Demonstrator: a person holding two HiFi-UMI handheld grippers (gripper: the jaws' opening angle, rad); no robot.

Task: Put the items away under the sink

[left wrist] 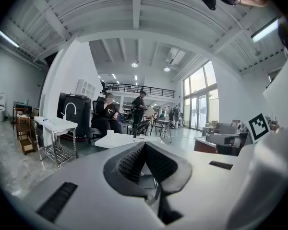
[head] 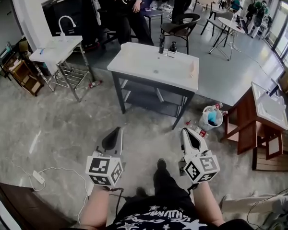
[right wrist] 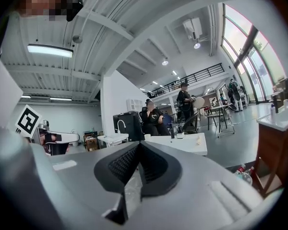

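Note:
The white sink table stands ahead of me, with a dark shelf under its top. A white bucket with blue things in it sits on the floor by the table's right leg, and small bottles lie beside it. My left gripper and right gripper are held low in front of me, well short of the table. Both point toward it, both shut with nothing between the pads. The sink table shows beyond the left gripper and beyond the right gripper.
A second sink stand with a white faucet is at the left, with a small bottle on the floor near it. A wooden sink cabinet stands at the right. A seated person and chairs are behind. A power strip and cable lie at lower left.

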